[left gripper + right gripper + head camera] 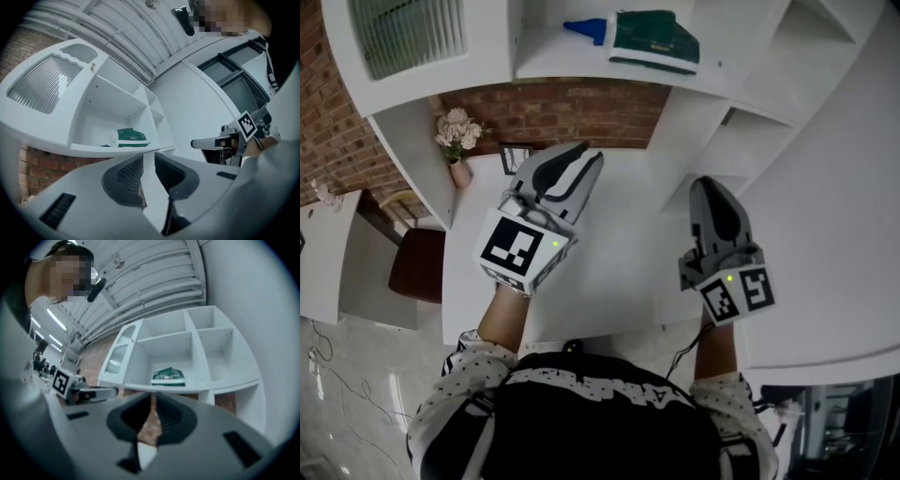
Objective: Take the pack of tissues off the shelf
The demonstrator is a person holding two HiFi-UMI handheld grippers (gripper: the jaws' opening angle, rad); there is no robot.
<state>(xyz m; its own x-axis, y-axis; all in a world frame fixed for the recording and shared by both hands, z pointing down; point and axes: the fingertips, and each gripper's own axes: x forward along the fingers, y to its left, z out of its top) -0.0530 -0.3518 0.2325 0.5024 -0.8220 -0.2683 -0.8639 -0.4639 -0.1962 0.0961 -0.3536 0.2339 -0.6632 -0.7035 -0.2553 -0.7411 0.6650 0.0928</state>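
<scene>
I see the pack of tissues [654, 39], dark green with a white edge, lying flat on the floor of an open compartment of the white shelf unit [534, 67]. It sits toward the right side of that compartment and close to the front lip. A small blue object [586, 30] lies just beside it on the left; I cannot tell whether the two touch. The compartment's front is open. In the right gripper view, the compartments to the right of the one with the pack [168, 376] show bare white walls.

Both grippers hang over the white table [619, 272], below the shelf and well apart from the pack. The left gripper [579, 152] has its jaws parted by a narrow gap, with only the table and shelf edge showing between them. The right gripper [705, 184] is clenched, its pads together with nothing in them.

To the left of the pack's compartment is a door with ribbed glass [408, 33]. Under the shelf runs a brick wall [562, 108]. Against it on the table stand a small vase of pale flowers [456, 141] and, near the left gripper's tips, a dark-framed item [514, 157]. A brown chair seat [417, 264] sits left of the table.
</scene>
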